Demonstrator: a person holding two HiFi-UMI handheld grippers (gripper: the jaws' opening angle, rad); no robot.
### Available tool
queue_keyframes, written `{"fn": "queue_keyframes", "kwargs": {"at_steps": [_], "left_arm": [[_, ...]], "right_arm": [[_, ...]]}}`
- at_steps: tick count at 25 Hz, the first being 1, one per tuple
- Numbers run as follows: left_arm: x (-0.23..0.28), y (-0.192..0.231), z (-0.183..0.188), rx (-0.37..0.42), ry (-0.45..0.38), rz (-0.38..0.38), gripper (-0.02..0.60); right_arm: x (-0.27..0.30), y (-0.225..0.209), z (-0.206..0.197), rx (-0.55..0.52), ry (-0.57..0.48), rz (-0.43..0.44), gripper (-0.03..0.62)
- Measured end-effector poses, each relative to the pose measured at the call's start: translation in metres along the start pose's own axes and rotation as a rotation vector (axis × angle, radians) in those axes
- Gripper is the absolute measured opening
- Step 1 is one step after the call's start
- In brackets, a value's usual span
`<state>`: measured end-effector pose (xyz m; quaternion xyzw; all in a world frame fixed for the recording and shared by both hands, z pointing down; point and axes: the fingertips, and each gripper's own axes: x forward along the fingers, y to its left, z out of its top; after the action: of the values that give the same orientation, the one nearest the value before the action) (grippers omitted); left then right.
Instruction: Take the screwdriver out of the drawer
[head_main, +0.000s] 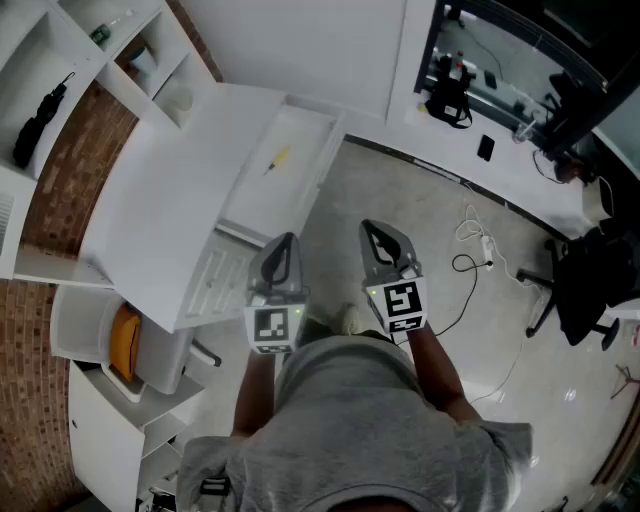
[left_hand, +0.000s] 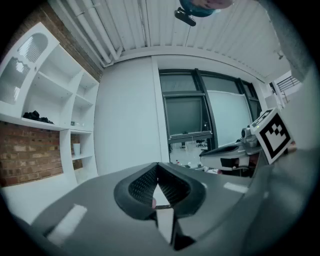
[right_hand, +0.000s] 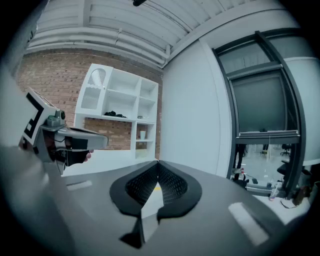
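Currently, screwdriver (head_main: 277, 158): it is lying inside the open drawer (head_main: 275, 205), toward the drawer's far end, its yellow handle showing against the white bottom; nothing is touching it.
Left gripper (head_main: 284, 243): we are holding it roughly level at the drawer's near end, jaws pressed together on nothing.
Right gripper (head_main: 380, 232): it is hovering to the right of the drawer, over the floor (head_main: 400, 190), jaws likewise pressed together and empty.
Step in hand: we are judging this to be the reach, with the pick-up not yet begun.
Doing it well: we are advising that one gripper spread its jaws before entering the drawer, tip downward past the drawer's wall, and close across the handle rather than the thin shaft, which is likely to slip; a straight lift is the way of keeping the tool clear of the walls.
Surroundings: a white desk top (head_main: 165, 205) is running along the drawer's left; a shelf unit (head_main: 60, 60) is standing beyond that, with a dark object (head_main: 40, 115) lying on one shelf; a cable (head_main: 478, 237) is trailing on the floor right of the drawer; an office chair (head_main: 585, 275) is standing farther right.
In the way: nothing is lying over the screwdriver; only the drawer's side walls are narrowing the approach, and we cannot tell how deep they are.
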<state>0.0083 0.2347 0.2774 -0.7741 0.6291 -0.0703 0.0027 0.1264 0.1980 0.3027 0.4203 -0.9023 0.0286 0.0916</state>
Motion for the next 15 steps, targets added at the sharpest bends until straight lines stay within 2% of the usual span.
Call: {"fn": "queue_keyframes", "kwargs": {"at_steps": [15], "left_arm": [[0.024, -0.007, 0.002, 0.025, 0.002, -0.009, 0.012]], "right_arm": [[0.010, -0.024, 0.000, 0.012, -0.008, 0.004, 0.003]]}}
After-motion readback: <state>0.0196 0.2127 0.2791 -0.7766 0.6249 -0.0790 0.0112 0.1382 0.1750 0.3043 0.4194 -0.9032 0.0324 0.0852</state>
